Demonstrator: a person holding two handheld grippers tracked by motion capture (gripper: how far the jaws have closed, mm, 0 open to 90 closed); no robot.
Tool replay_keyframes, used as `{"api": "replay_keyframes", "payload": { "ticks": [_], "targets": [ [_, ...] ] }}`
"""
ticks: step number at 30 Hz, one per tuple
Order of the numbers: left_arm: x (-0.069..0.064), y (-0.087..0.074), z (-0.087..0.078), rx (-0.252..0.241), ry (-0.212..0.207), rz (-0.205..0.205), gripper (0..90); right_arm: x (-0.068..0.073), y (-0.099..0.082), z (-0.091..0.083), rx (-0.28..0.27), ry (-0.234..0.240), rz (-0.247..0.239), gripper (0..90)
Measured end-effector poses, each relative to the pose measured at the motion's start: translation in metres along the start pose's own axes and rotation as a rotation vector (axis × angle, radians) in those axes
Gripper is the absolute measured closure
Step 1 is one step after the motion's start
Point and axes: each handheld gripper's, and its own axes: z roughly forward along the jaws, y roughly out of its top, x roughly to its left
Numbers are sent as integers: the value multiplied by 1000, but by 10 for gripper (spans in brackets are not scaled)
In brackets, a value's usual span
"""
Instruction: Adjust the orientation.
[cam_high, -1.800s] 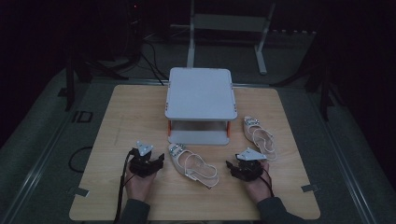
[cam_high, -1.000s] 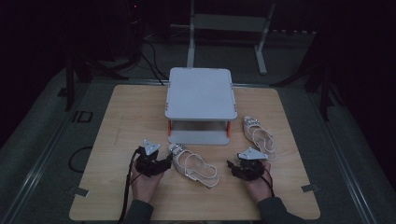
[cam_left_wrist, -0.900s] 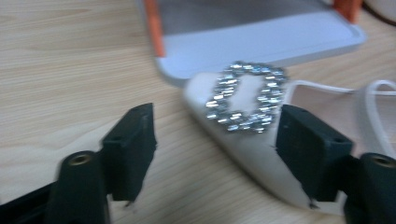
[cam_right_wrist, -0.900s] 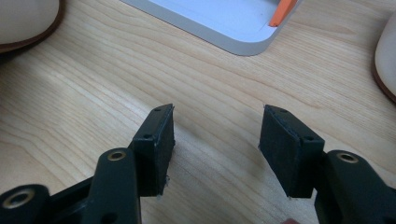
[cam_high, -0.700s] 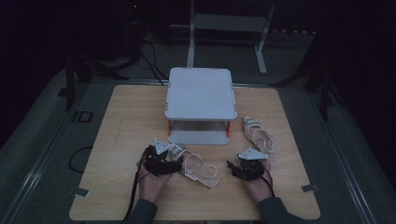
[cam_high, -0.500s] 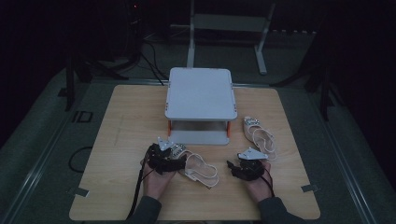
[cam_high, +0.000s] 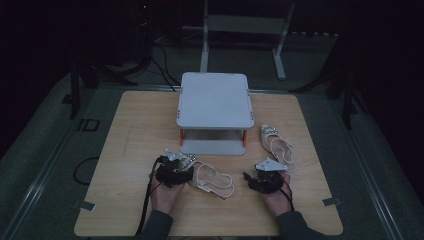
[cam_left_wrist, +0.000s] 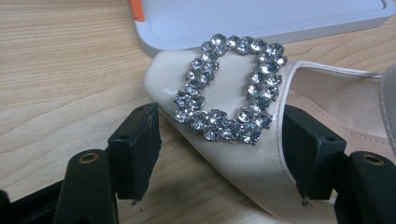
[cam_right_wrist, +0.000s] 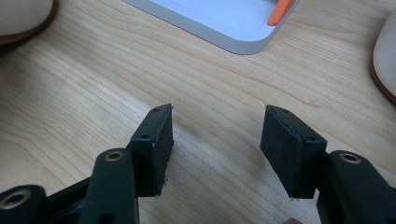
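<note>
My left gripper (cam_high: 186, 169) sits at the toe end of the near sandal (cam_high: 212, 178), which lies flat on the counter (cam_high: 135, 135) just in front of the grey two-tier stand (cam_high: 215, 100). In the left gripper view my fingers (cam_left_wrist: 135, 149) stand on either side of the sandal's cream toe, level with its rhinestone buckle (cam_left_wrist: 229, 86). These fingers have just been closing in from a wider spread. The right-hand pad appears to meet the sandal's edge; a gap of bare wood separates the left-hand pad from the toe. The sandal is therefore between the fingers but not clamped.

My right gripper (cam_high: 257, 177) rests low over the counter, to the right of the near sandal and apart from it. In the right gripper view its fingers (cam_right_wrist: 154, 149) are spread wide with bare wood grain between them. They hold nothing.

A second sandal (cam_high: 277, 145) lies on the counter to the right of the stand, beyond my right hand (cam_high: 277, 192). The corner of the stand's lower tray, with an orange post (cam_right_wrist: 280, 11), is visible ahead of the right gripper
</note>
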Motion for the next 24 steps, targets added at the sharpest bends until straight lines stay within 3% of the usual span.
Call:
{"api": "replay_keyframes", "payload": {
  "ticks": [4, 11, 15, 20, 24],
  "targets": [
    [14, -1, -6, -3, 9, -15, 399, 0, 0, 0, 1, -1, -4, 435],
    [51, 4, -12, 6, 26, -62, 459, 1, 0, 0, 5, -3, -6, 436],
    [76, 16, -8, 24, 26, -99, 468, 1, 0, 0, 7, -4, -5, 436],
    [93, 33, 2, 39, 20, -120, 520, 1, 0, 1, 8, -2, -3, 436],
    [103, 49, 12, 66, 15, -105, 540, 0, 0, 1, 6, -2, -4, 436]
  ]
}}
